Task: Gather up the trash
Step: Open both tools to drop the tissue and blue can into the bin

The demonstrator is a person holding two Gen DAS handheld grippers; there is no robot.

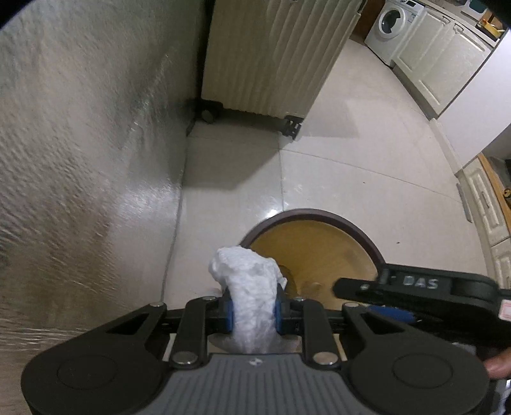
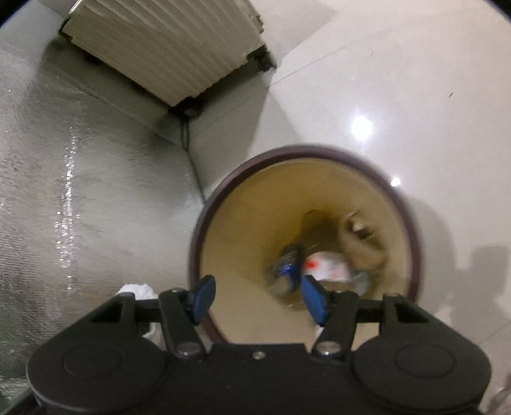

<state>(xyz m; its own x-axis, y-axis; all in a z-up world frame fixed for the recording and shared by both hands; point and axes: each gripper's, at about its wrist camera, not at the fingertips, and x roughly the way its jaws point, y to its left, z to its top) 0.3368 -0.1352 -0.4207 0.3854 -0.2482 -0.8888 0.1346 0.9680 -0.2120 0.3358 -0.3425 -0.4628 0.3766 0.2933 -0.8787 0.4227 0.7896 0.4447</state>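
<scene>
A crumpled white tissue wad (image 1: 247,281) is pinched between the blue pads of my left gripper (image 1: 254,311), just at the near-left rim of a round bin (image 1: 322,215) with a dark rim and tan inside. My right gripper (image 2: 258,298) hangs over the bin (image 2: 223,191) with its blue pads spread and nothing between them. Down in the bin lie a blurred blue-labelled plastic piece (image 2: 287,265), a white wrapper with red marks (image 2: 325,266) and a tan crumpled piece (image 2: 364,242). The right gripper's black body (image 1: 421,287) shows at the right of the left wrist view. A bit of the tissue (image 2: 137,290) shows left of the right gripper.
A silvery textured wall (image 1: 80,159) stands close on the left. A cream ribbed suitcase on wheels (image 1: 271,54) stands in the corner behind the bin. Pale glossy floor tiles (image 1: 367,159) lie beyond, with a washing machine (image 1: 394,24) and cream cabinets (image 1: 440,54) far right.
</scene>
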